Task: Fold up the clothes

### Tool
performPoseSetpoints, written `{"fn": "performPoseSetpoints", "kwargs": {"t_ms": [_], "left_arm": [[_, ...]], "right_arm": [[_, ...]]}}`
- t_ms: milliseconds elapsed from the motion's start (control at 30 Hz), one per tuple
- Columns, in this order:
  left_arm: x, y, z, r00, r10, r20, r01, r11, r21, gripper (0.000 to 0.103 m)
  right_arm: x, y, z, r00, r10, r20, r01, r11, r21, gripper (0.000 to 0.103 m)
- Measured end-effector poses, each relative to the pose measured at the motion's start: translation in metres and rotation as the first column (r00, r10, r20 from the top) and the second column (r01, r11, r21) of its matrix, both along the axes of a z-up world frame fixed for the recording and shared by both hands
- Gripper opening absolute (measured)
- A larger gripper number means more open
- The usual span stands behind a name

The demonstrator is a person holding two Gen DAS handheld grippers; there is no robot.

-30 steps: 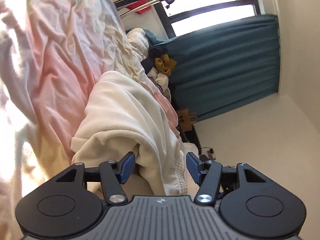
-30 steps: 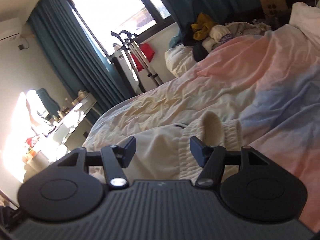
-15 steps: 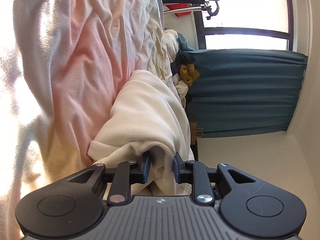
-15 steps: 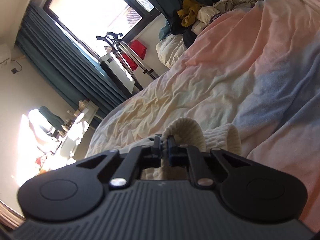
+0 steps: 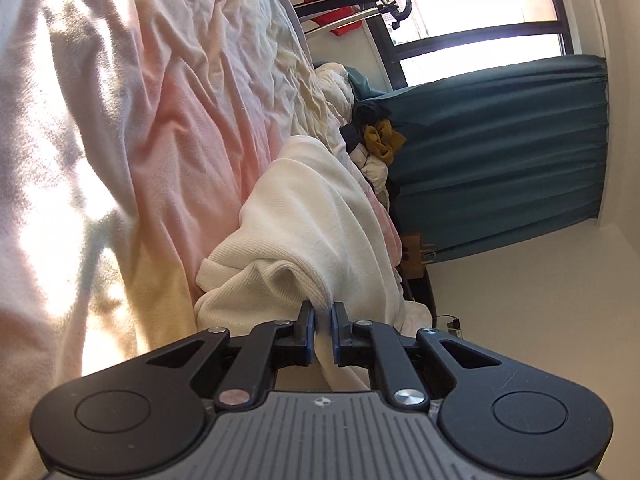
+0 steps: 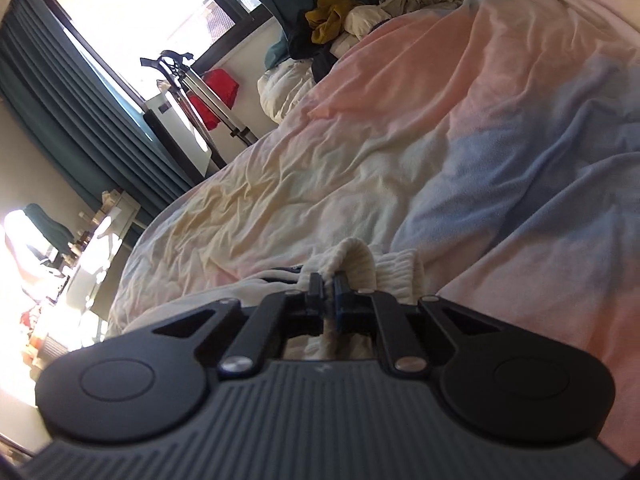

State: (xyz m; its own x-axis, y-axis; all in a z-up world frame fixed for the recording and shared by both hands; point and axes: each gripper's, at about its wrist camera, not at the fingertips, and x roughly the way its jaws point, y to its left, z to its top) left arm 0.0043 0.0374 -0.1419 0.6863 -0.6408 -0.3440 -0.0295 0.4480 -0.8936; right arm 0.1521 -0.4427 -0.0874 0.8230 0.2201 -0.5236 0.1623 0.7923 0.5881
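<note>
Left wrist view, left gripper (image 5: 323,334): jaws are pinching a raised ridge of the cream garment (image 5: 320,216), with only a narrow strip of cloth showing between the pads.
Left wrist view, reason for hold: the pinch is taking a gathered fold near an edge, probably so that this side can be lifted and carried over.
Left wrist view, garment location: it is lying bunched on the bed cover (image 5: 168,120), with a rolled hem pointing toward the pink area.
Right wrist view, right gripper (image 6: 328,296): jaws are closing on the ribbed band (image 6: 360,258) of the same garment, which is arching up above the pads.
Right wrist view, reason for hold: the thick band is giving a firm, slip-resistant grip, judged suitable for pulling the cloth taut against the other hand.
Garment appearance: cream-white, fine ribbed knit, thick and soft, creased in loose folds, not yet flattened.
Background: a clothes pile (image 6: 340,16) is sitting at the far end of the bed.
</note>
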Motion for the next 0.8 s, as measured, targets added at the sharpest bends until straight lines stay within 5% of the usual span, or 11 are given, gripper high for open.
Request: {"fn": "performPoseSetpoints", "kwargs": {"t_ms": [167, 233, 300, 367, 500, 567, 800], "left_arm": [[-0.004, -0.001, 0.024, 0.998, -0.042, 0.043, 0.037, 0.993, 0.114, 0.017], [-0.012, -0.001, 0.043, 0.994, -0.065, 0.088, 0.047, 0.98, 0.191, 0.045], [-0.014, -0.005, 0.06, 0.987, -0.101, 0.124, 0.063, 0.957, 0.282, 0.054], [-0.013, -0.014, 0.074, 0.98, -0.137, 0.146, 0.073, 0.923, 0.378, 0.057], [0.007, -0.031, 0.088, 0.98, -0.168, 0.111, 0.085, 0.845, 0.527, 0.08], [0.021, -0.039, 0.088, 0.977, -0.19, 0.094, 0.1, 0.802, 0.589, 0.082], [0.075, -0.062, 0.057, 0.964, -0.263, -0.031, 0.219, 0.727, 0.651, 0.085]], "right_arm": [[-0.023, 0.002, 0.021, 0.998, 0.027, 0.064, -0.026, 1.0, -0.015, 0.012], [-0.043, -0.001, 0.033, 0.997, 0.003, 0.081, 0.001, 0.999, -0.041, 0.012], [-0.064, -0.005, 0.041, 0.996, -0.021, 0.085, 0.028, 0.997, -0.073, 0.013], [-0.079, -0.012, 0.04, 0.997, -0.033, 0.064, 0.035, 0.999, -0.032, 0.025], [-0.098, -0.018, 0.028, 1.0, -0.012, 0.018, 0.011, 0.999, 0.038, 0.089], [-0.097, -0.019, 0.016, 0.999, 0.016, -0.033, -0.013, 0.996, 0.09, 0.087], [-0.068, -0.01, -0.023, 0.974, 0.135, -0.184, -0.094, 0.972, 0.216, 0.087]]}}
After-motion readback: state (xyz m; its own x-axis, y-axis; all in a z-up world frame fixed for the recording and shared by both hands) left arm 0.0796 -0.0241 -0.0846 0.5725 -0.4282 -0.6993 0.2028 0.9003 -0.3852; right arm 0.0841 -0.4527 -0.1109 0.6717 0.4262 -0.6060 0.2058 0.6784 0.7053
